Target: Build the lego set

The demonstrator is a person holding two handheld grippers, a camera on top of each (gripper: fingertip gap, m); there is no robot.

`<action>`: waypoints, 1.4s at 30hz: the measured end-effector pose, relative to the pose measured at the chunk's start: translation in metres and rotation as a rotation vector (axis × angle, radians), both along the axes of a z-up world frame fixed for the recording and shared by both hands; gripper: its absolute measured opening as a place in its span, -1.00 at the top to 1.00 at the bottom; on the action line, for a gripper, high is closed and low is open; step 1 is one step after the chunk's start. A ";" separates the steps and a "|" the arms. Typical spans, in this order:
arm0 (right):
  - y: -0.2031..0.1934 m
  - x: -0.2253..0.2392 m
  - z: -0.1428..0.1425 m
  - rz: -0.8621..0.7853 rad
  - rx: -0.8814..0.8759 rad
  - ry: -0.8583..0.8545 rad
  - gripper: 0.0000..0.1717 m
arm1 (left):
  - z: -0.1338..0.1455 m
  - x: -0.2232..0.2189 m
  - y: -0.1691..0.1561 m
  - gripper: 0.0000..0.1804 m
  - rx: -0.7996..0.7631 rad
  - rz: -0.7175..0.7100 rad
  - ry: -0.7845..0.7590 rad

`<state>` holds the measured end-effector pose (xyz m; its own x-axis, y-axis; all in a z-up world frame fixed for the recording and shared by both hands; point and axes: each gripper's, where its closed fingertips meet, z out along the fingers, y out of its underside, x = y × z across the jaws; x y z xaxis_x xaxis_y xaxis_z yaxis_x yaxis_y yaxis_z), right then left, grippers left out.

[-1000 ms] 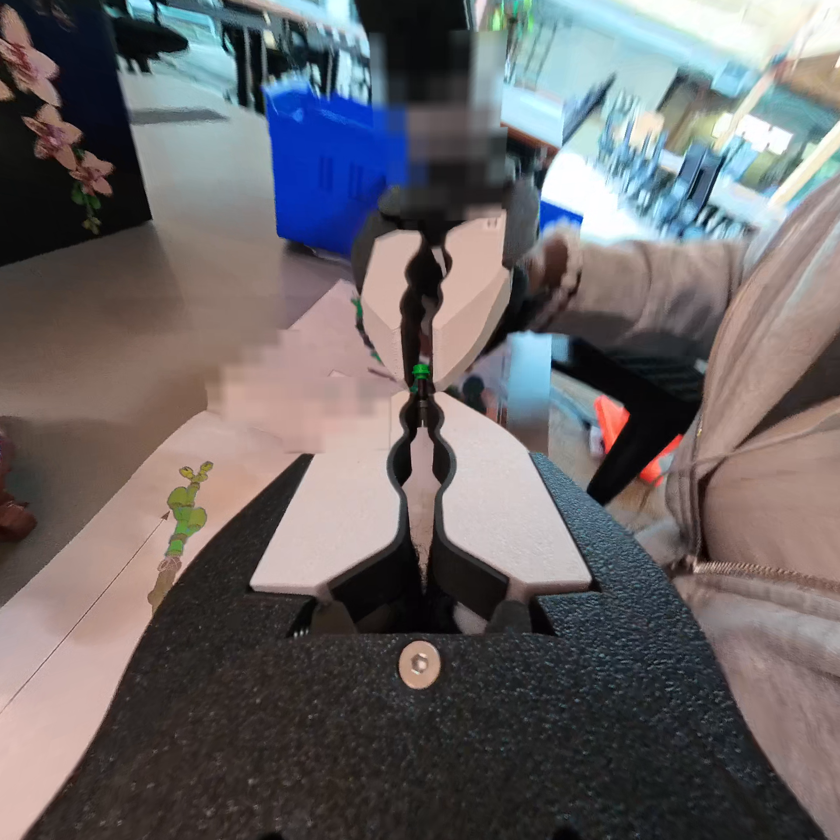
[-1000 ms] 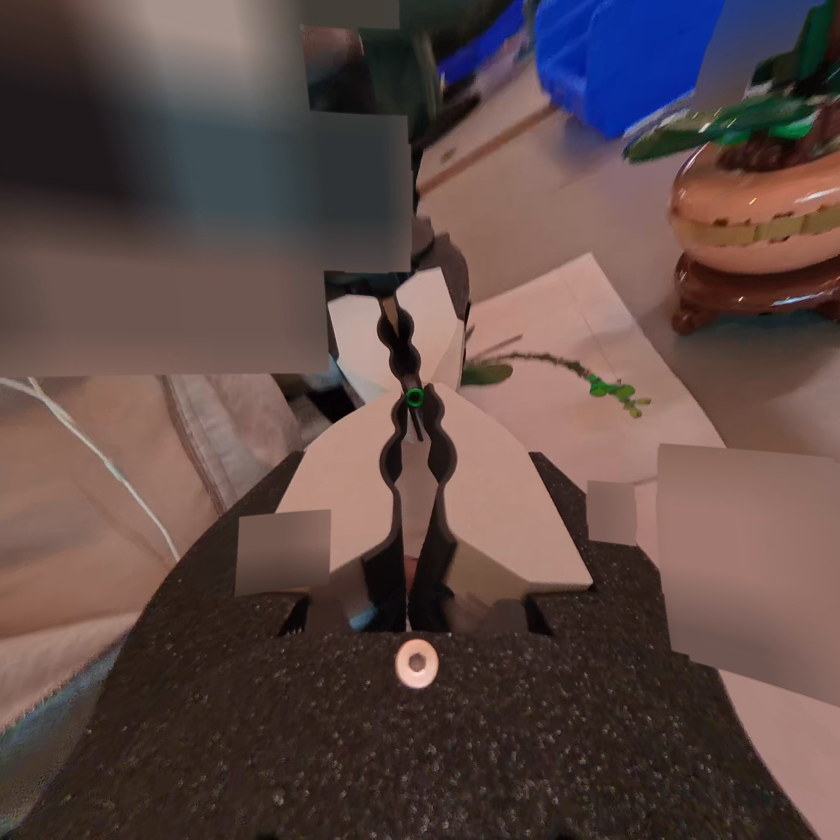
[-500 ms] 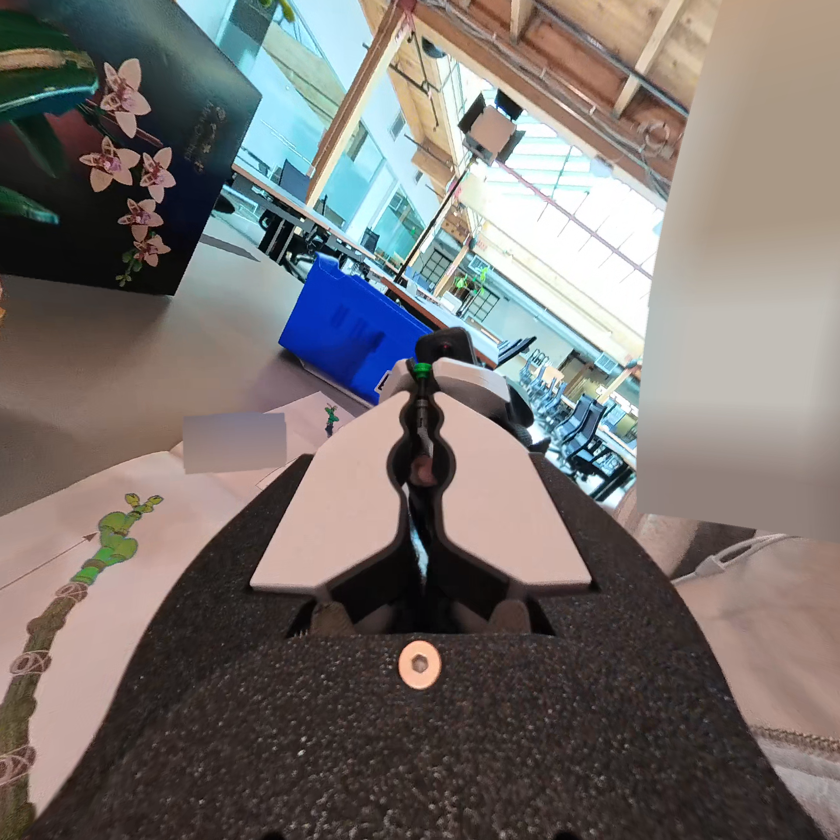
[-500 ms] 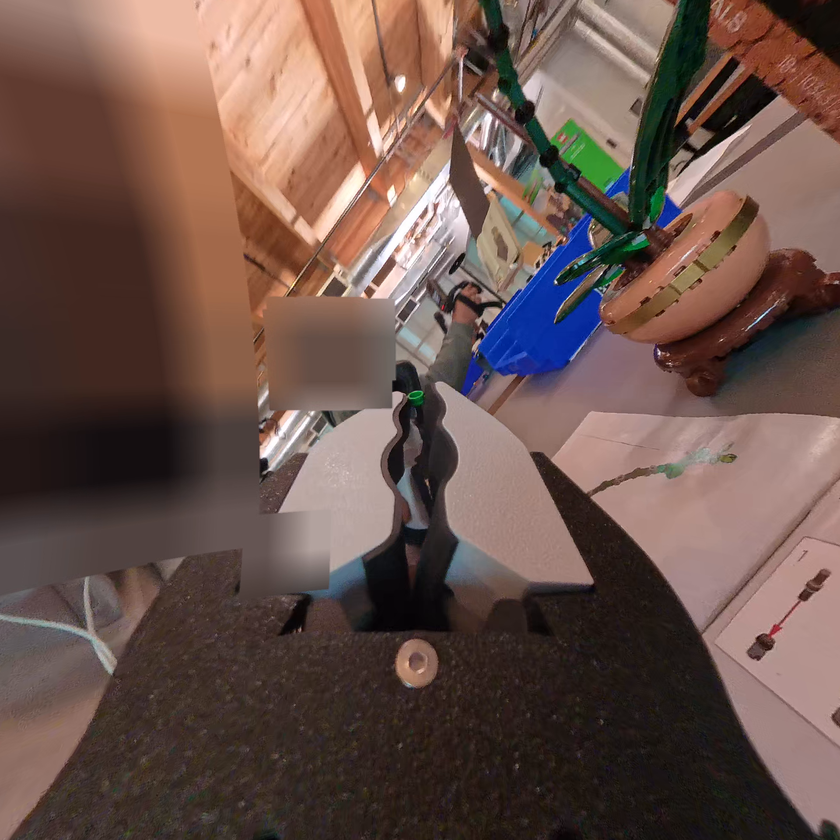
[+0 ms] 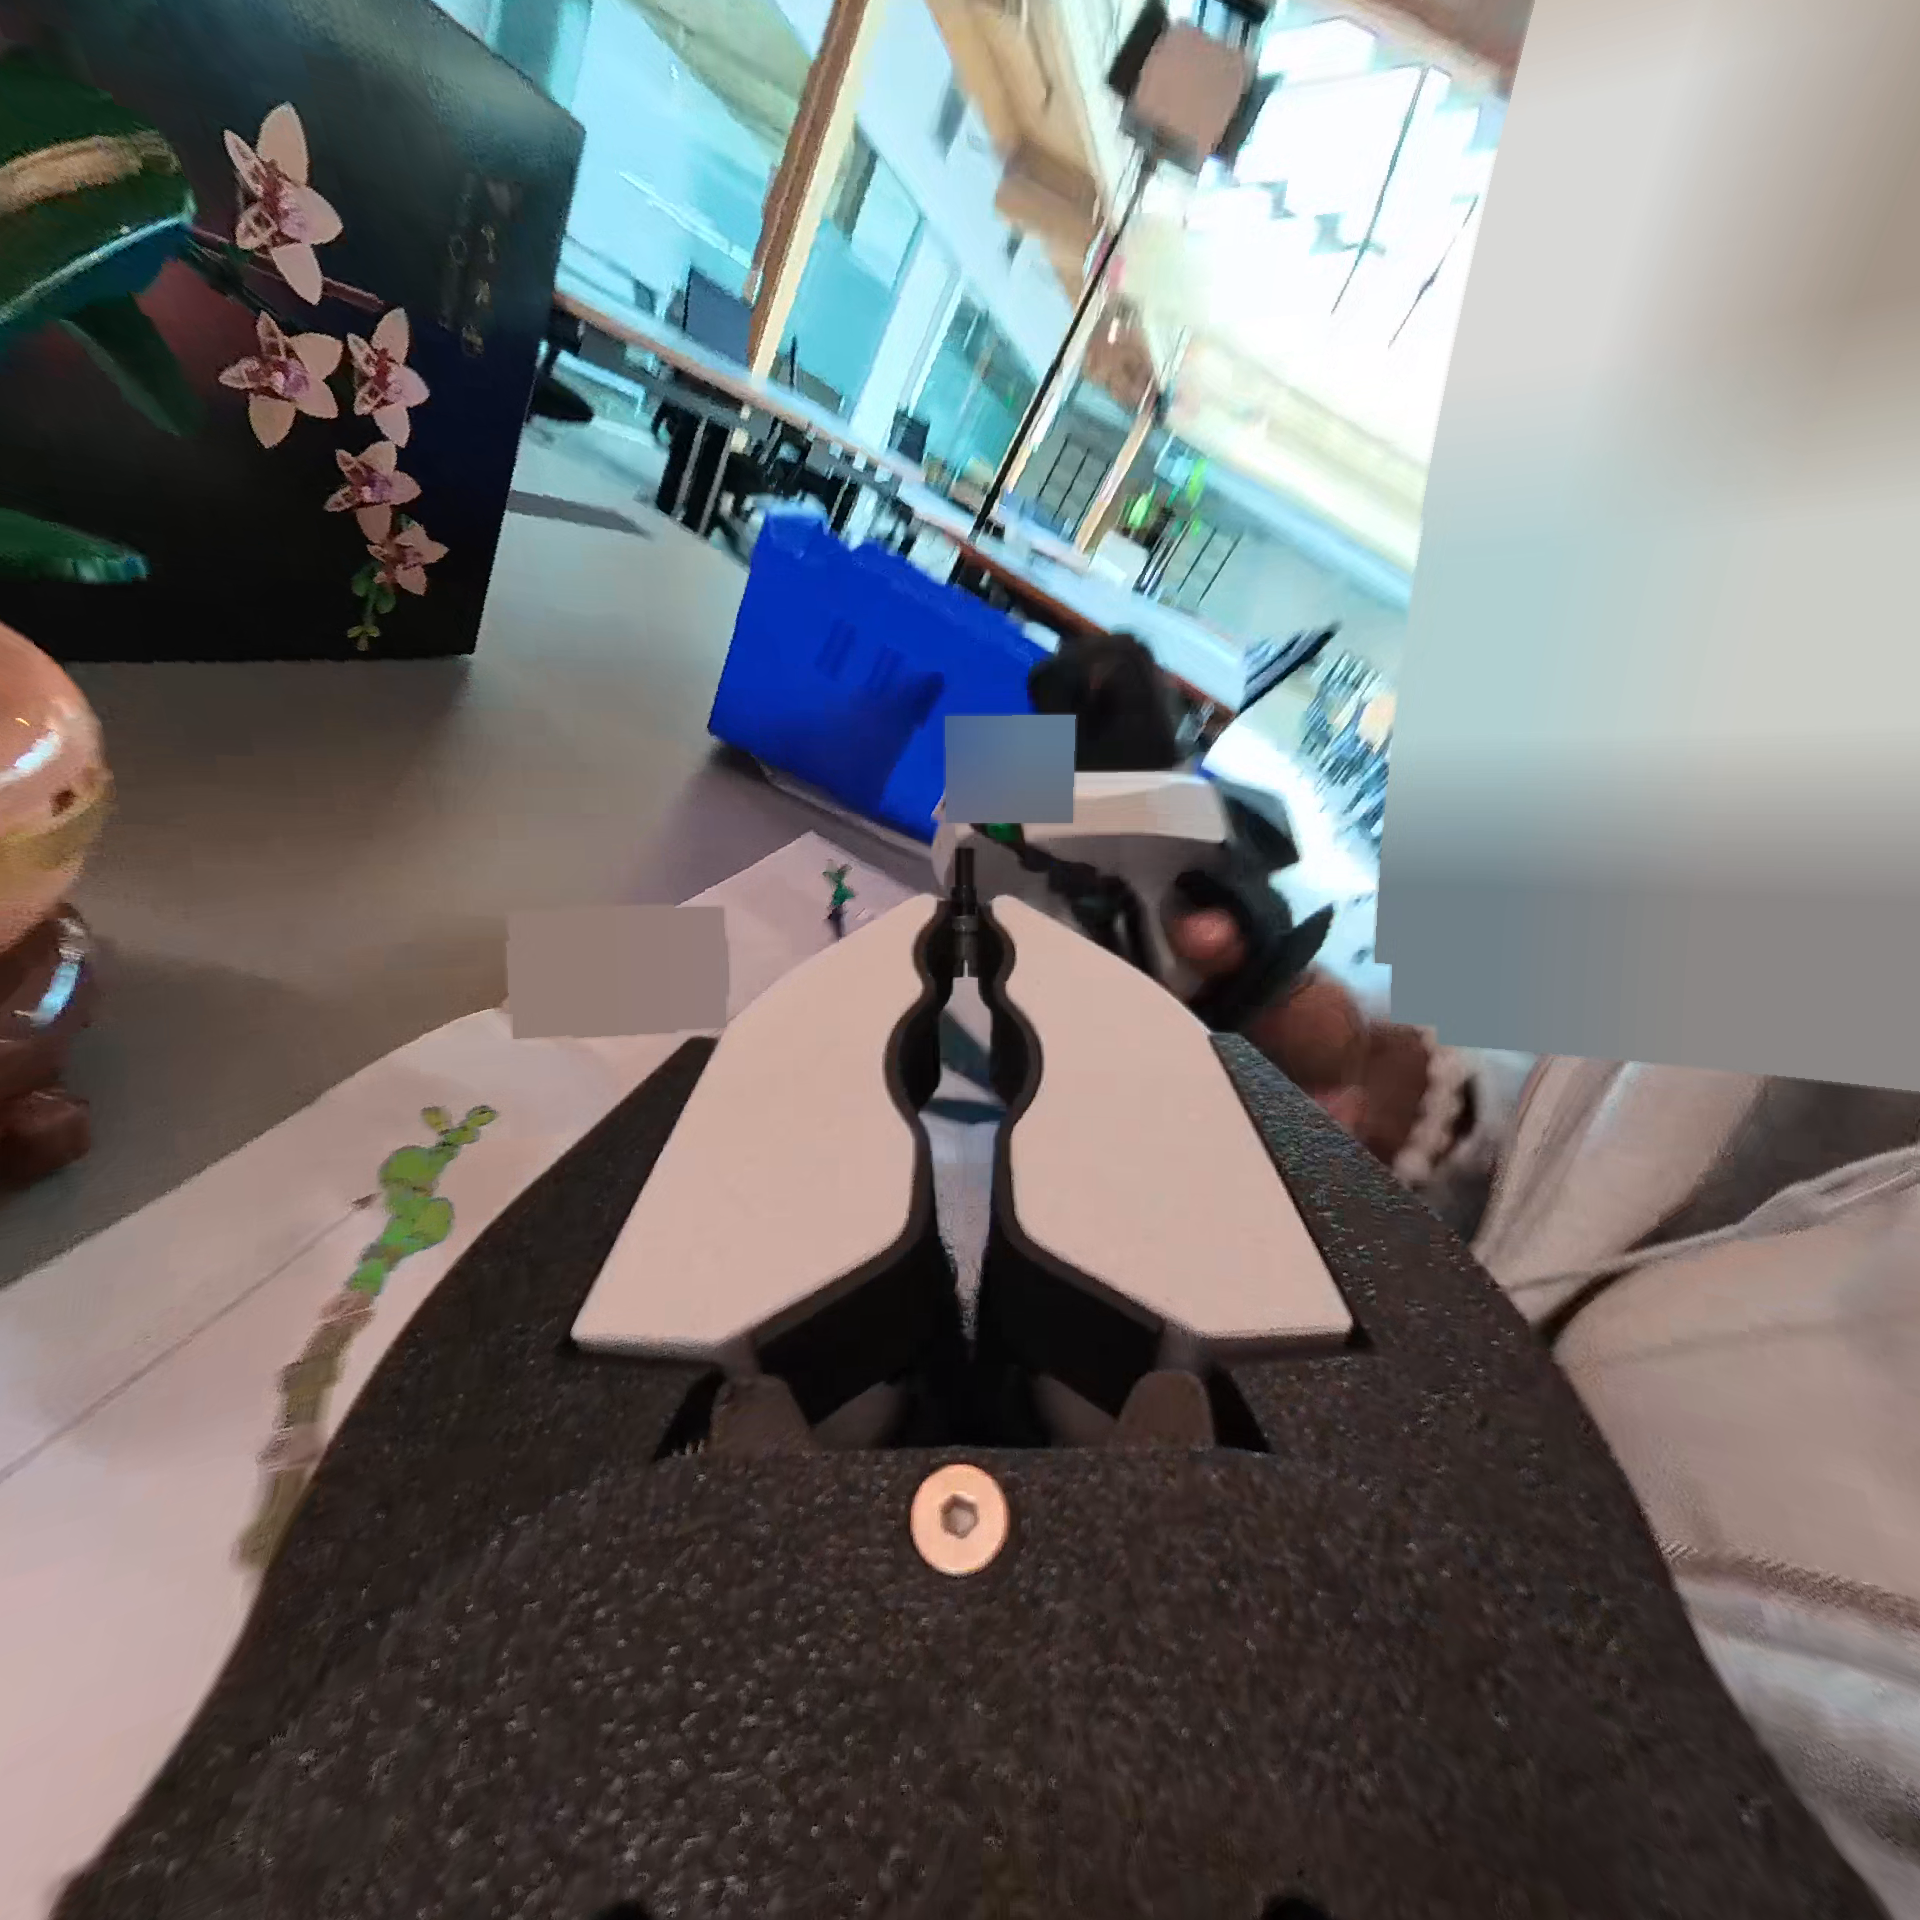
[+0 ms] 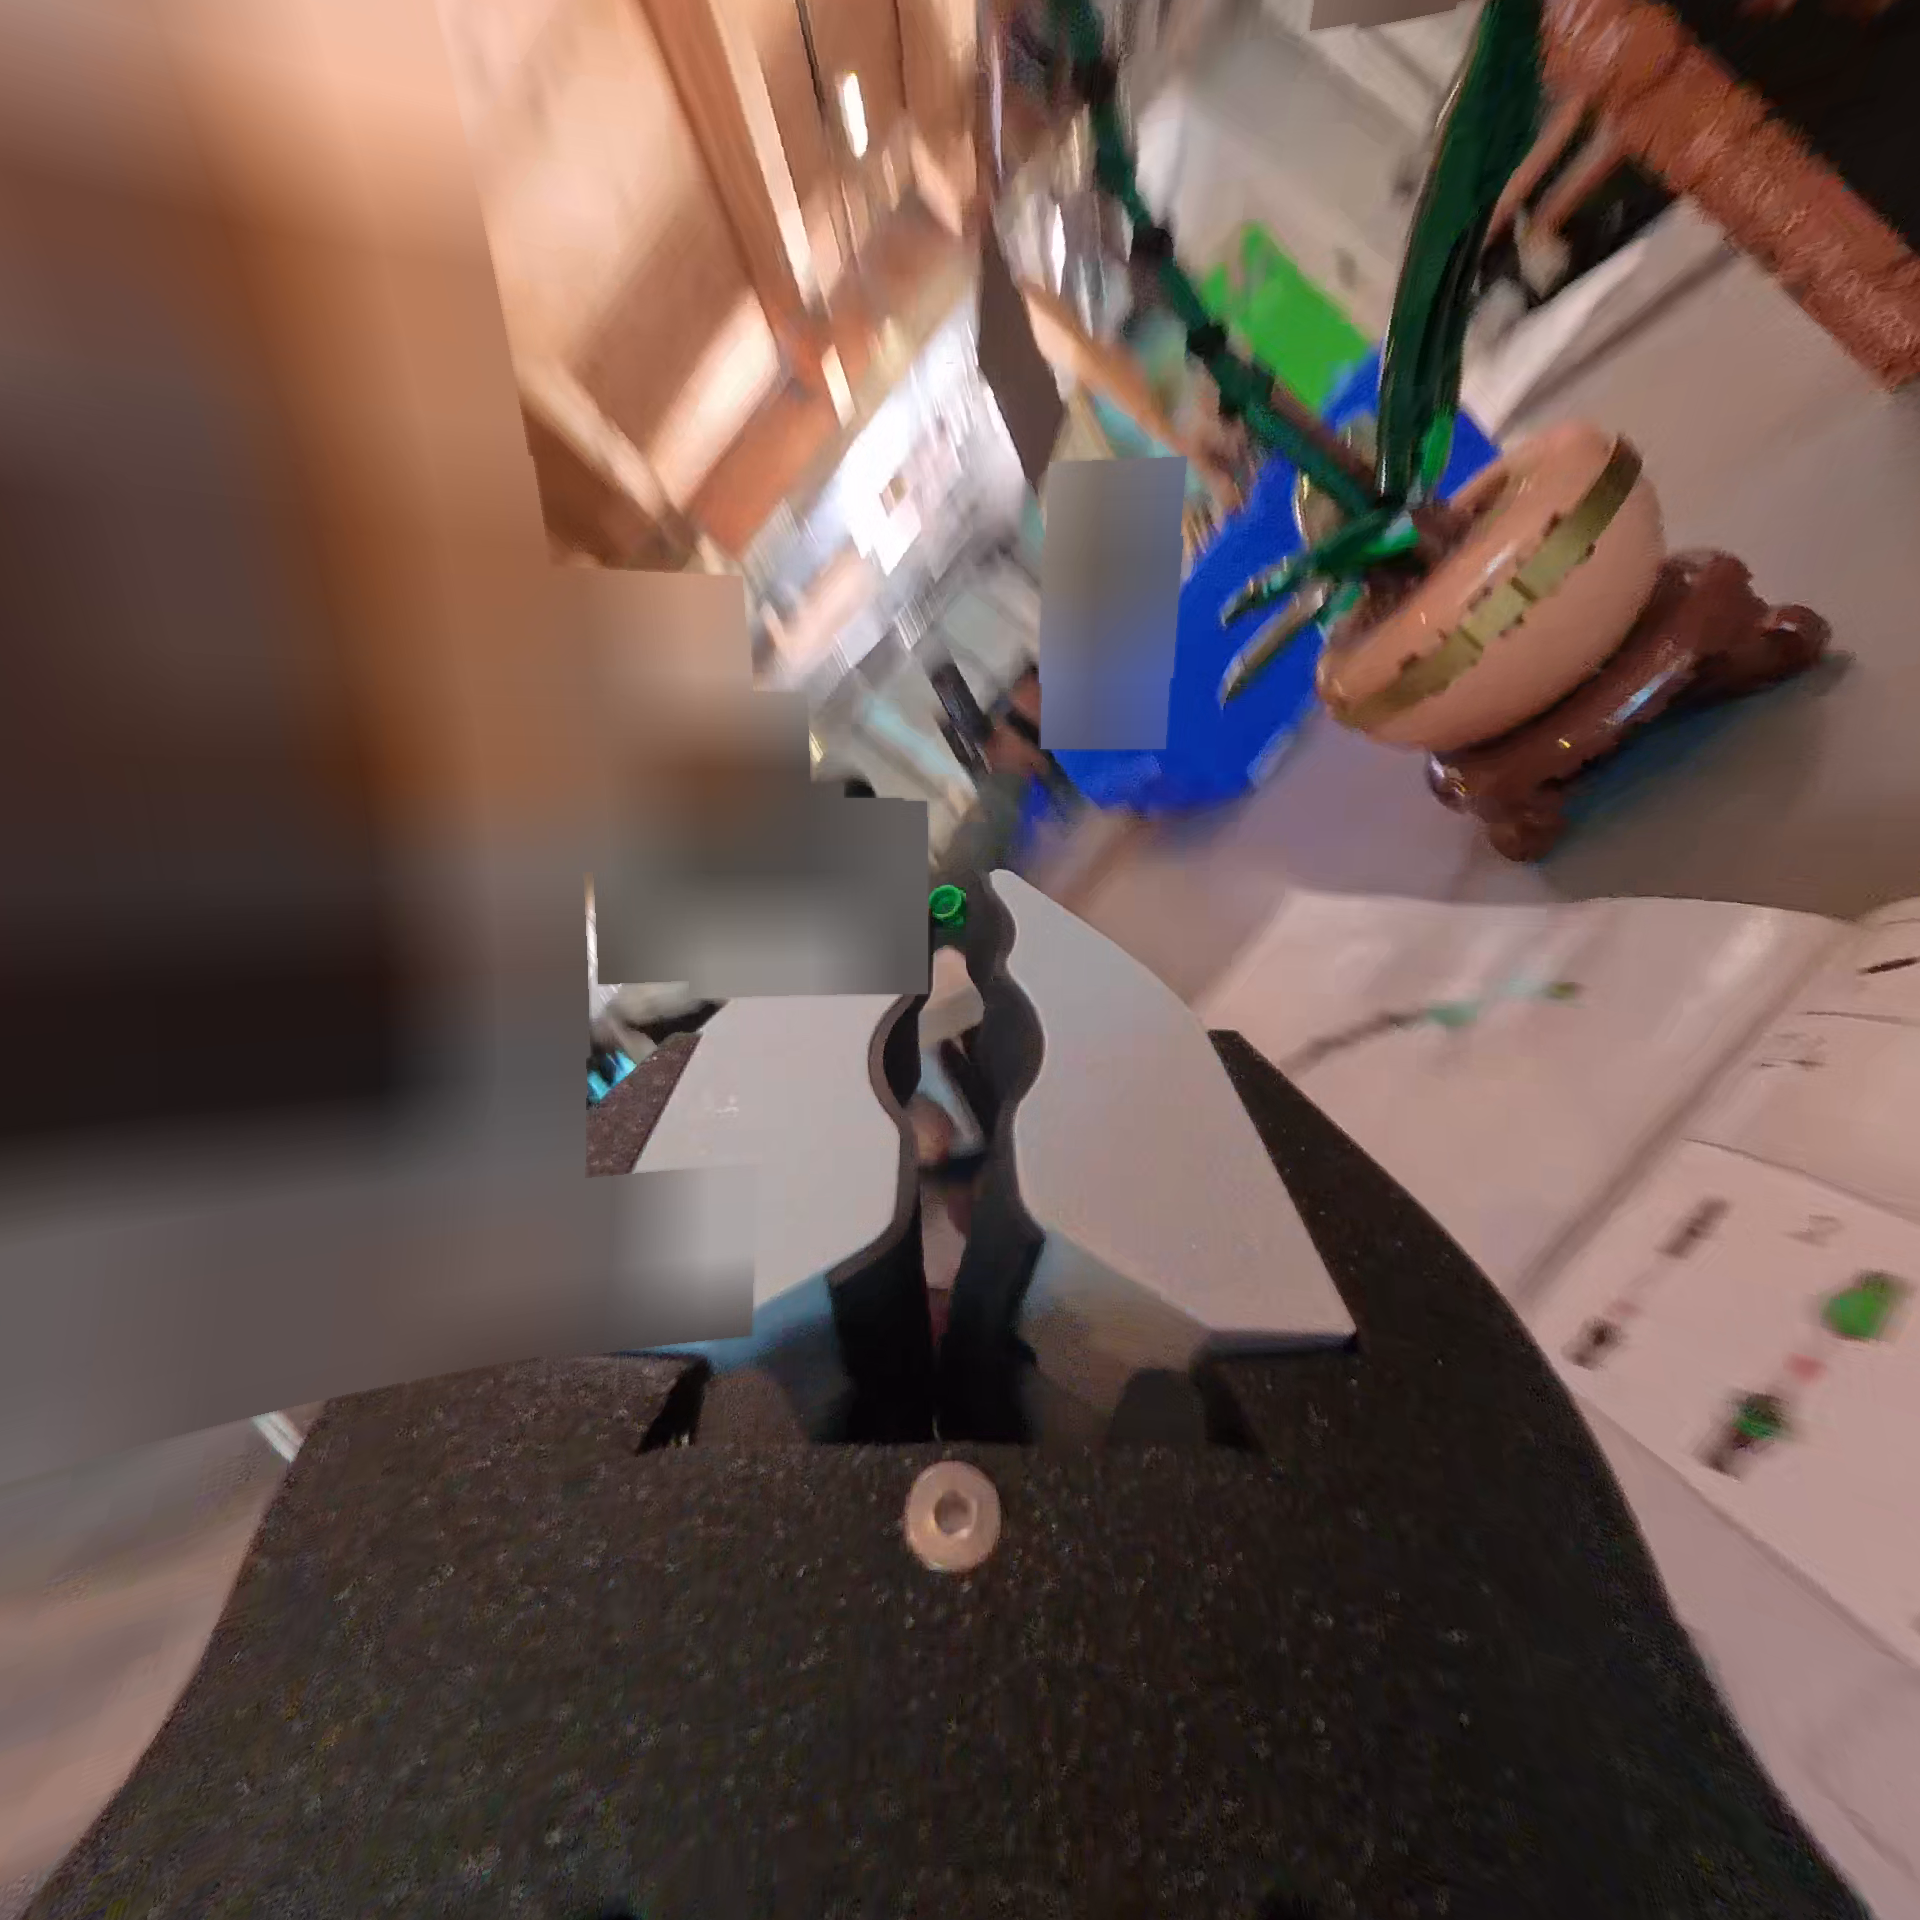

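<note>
Where leaves sprout, pink pot [image 6: 1496, 613]

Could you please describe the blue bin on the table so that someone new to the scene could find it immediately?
Start at the grey table and look past the white instruction sheet toward its far edge. The blue bin sits there, right of the dark box printed with orchids. It is the only solid bright blue thing on the table.

Bright daylight from high windows [image 5: 1226, 343], motion blur throughout, wide-angle warping at the edges.
</note>
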<state>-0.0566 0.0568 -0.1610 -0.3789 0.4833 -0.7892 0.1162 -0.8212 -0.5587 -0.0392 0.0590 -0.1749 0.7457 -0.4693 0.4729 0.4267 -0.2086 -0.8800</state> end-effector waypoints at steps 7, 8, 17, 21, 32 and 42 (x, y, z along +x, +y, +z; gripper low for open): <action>0.014 0.020 -0.063 0.191 0.981 -0.439 0.93 | -0.034 -0.017 -0.002 0.96 -0.157 0.012 0.451; 0.016 0.024 -0.073 0.235 1.121 -0.491 0.93 | -0.040 -0.016 -0.003 0.96 -0.185 0.001 0.488; 0.022 0.028 -0.115 0.472 1.627 -0.664 0.92 | -0.052 -0.014 -0.004 0.96 -0.248 -0.028 0.506; 0.015 0.024 -0.114 0.487 1.657 -0.638 0.91 | -0.050 -0.017 -0.004 0.96 -0.246 -0.023 0.473; 0.008 0.027 -0.112 0.459 1.427 -0.593 0.59 | -0.050 -0.016 -0.005 0.96 -0.244 -0.031 0.463; -0.008 0.036 -0.111 0.455 1.341 -0.484 0.45 | -0.056 -0.016 -0.004 0.96 -0.273 -0.038 0.462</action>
<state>-0.0205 0.0485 -0.2719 -0.5304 0.8466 0.0438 0.6038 0.4136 -0.6814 -0.0549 0.0555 -0.2307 0.8898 -0.4058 0.2086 -0.0041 -0.4643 -0.8857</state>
